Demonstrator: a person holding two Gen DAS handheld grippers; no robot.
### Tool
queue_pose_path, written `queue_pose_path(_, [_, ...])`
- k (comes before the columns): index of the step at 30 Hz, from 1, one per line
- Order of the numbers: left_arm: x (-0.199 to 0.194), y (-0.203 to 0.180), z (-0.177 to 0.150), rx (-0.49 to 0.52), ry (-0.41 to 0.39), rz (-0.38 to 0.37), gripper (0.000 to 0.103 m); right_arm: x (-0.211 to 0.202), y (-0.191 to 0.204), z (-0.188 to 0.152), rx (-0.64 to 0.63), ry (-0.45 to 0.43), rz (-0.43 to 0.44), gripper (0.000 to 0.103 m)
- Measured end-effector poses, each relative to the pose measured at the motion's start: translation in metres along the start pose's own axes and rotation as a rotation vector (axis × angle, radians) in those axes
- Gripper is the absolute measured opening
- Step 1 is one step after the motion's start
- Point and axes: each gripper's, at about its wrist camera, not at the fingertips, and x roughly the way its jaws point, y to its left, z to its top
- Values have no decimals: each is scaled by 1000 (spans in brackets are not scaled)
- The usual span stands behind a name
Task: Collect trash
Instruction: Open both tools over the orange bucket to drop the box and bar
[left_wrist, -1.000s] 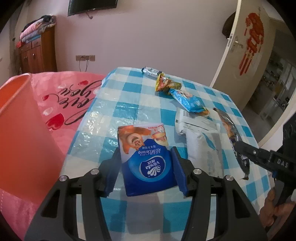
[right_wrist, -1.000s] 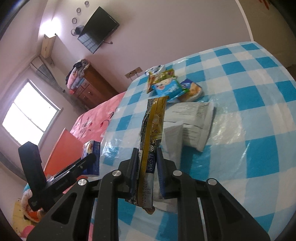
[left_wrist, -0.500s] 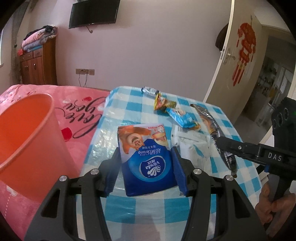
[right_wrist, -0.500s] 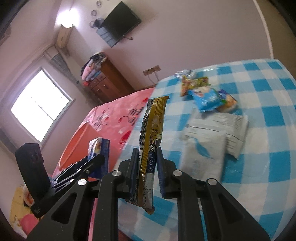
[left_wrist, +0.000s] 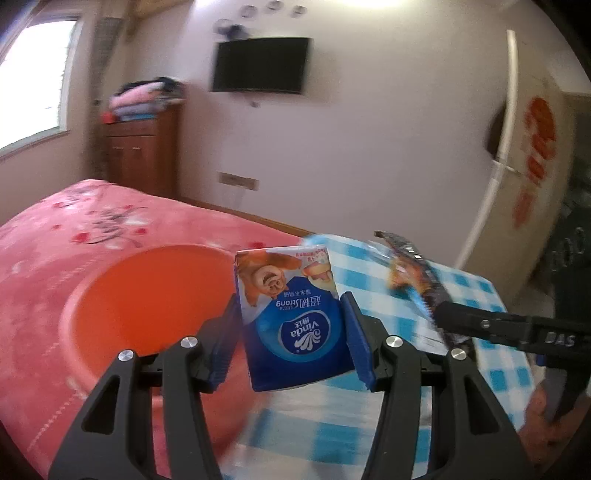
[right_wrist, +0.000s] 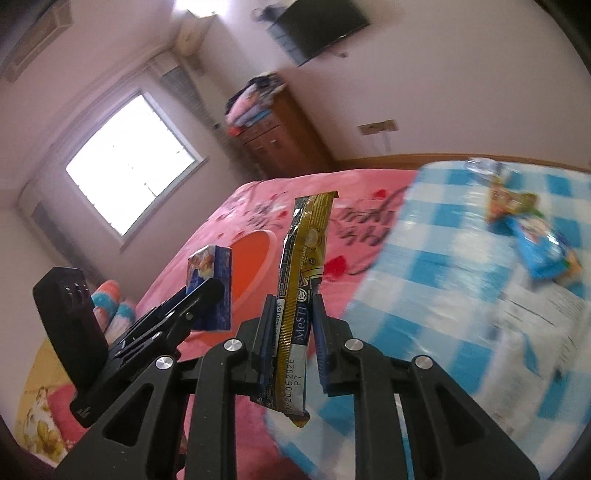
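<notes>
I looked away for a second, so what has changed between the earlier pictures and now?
Both grippers have lifted off the checked table and swung toward the orange bin. The left gripper still clamps the blue tissue pack; the right gripper still pinches the gold wrapper. Nothing was released.

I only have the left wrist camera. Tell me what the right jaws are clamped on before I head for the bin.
Observer: The right gripper is shut on a gold stick wrapper, held near its lower end and standing upright.
Operator: Now report what's lying on the table.
Observer: A blue snack bag and a yellow-green packet lie toward the far side of the checked cloth, with a white printed bag nearer.
</notes>
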Motion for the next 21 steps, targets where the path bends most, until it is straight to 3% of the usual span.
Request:
queue_pose_path(4, [-1,41,9,-45,-15,120,55,32,30,18,-59,33,43,21])
queue_pose_path(9, [3,80,13,-83,-9,218,55,70,56,35,-110,77,84,21])
queue_pose_path(21, [29,113,14,-130,42,257,55,146,71,41,-112,178,96,21])
